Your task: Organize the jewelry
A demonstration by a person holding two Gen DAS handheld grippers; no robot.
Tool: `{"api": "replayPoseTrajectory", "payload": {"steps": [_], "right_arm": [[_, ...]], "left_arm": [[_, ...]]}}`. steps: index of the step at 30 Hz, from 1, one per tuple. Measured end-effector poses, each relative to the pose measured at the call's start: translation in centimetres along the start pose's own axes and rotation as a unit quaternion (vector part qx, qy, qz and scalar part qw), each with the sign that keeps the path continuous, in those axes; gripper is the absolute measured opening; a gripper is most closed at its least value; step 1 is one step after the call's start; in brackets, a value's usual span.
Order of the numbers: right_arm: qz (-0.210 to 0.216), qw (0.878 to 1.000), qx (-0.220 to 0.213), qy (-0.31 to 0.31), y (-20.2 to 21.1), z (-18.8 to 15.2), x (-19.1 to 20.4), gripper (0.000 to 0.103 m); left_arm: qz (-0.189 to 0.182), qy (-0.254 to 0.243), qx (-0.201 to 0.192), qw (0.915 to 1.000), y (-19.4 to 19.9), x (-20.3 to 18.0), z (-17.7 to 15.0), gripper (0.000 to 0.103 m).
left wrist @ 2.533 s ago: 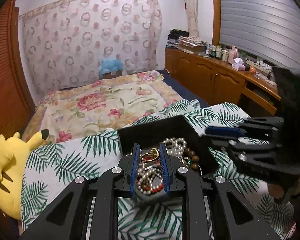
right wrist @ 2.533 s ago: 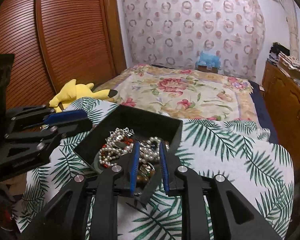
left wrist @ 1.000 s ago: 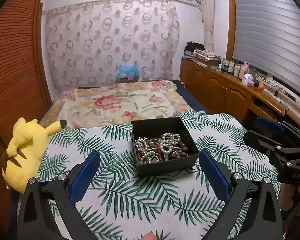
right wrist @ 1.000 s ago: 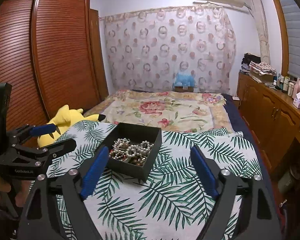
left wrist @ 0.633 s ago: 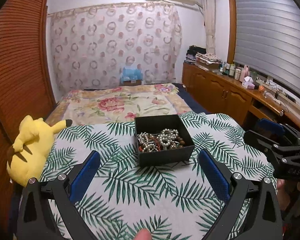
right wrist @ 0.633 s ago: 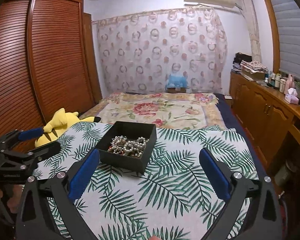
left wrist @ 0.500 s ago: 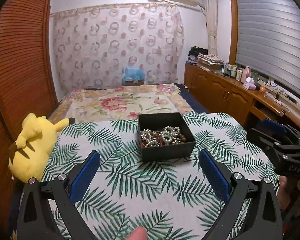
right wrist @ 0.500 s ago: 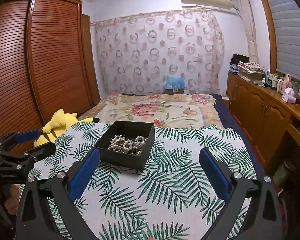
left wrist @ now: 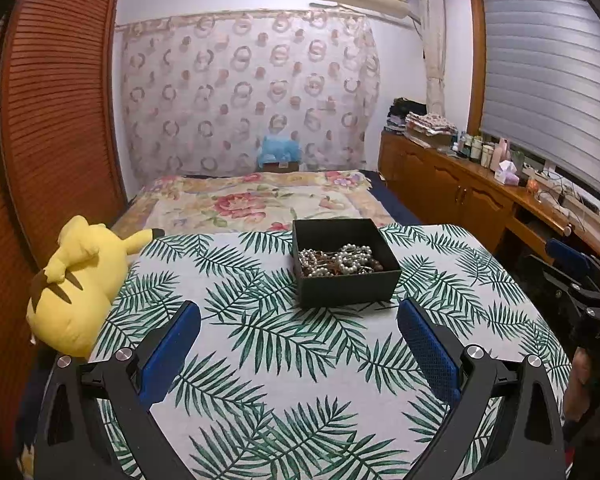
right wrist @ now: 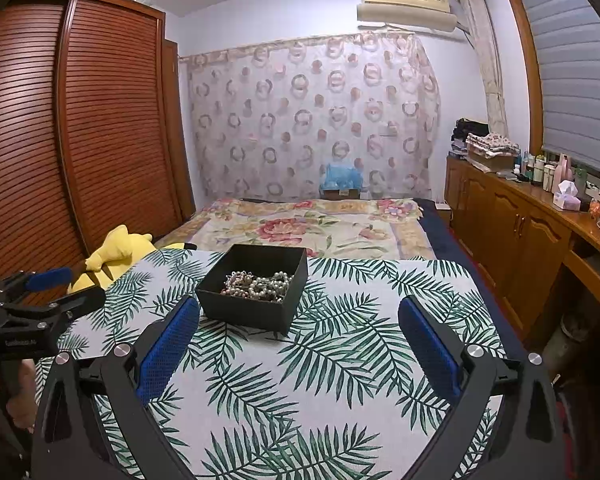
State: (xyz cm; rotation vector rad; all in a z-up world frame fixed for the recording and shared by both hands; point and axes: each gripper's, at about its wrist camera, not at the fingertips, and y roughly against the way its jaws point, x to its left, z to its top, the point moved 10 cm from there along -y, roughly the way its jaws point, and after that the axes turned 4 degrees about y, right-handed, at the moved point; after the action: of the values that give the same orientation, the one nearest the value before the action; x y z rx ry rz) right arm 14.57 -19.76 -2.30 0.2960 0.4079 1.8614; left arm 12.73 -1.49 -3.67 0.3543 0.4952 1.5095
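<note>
Jewelry (left wrist: 338, 260): a tangled heap of pearl strands, silver chain and brown beads, lying inside an open square black box (left wrist: 348, 294) that sits on a palm-leaf printed tablecloth (left wrist: 284, 356), at 12 o'clock from the left gripper (left wrist: 298, 354) and at about 11 o'clock from the right gripper (right wrist: 298, 354). Both grippers: jaws spread wide, holding nothing, well apart from the box. Step, as judged: all pieces appear boxed and nothing lies loose on the cloth, so the task looks at or near its end; any further move would call for a fresh approach to the box. A yellow plush toy (left wrist: 78, 280) lies at 9 o'clock, off the cloth. Hard to make out: individual pieces in the heap, and whatever lies beneath it; the cloth's near edge is cut off behind the fingers.
</note>
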Motion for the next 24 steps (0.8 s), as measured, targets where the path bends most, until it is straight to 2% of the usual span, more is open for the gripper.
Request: {"api": "replayPoseTrajectory", "payload": {"steps": [24], "right_arm": [[0.000,1.000,0.003,-0.003,-0.23,-0.12,-0.12,0.100]], "left_arm": [[0.002,-0.001,-0.006,1.0000,0.63,-0.37,0.29,0.095]]}}
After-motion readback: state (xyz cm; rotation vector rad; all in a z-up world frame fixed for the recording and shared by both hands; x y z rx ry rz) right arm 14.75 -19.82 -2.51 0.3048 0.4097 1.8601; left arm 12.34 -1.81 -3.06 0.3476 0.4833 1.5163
